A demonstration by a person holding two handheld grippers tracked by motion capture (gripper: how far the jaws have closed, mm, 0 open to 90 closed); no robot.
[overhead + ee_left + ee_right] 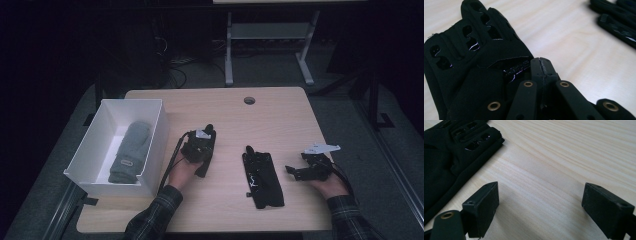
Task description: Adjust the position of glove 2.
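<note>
The left claw (201, 150), at frame centre, is clamped on a black glove (471, 62) beside the white box (150, 145); the right claw (306, 169) gapes empty near a second glove (263, 180) on the worktop (280, 115). The thin pinch could slip, dropping the glove short of the box

High view dim and underexposed: room black, only the table (280, 115) and white box (150, 107) lit, soft shadows. Gripper views brighter, with overhead glare washing out the wood. Black glove (474, 57) loses detail; far corners blurred, near gripper parts soft.
</note>
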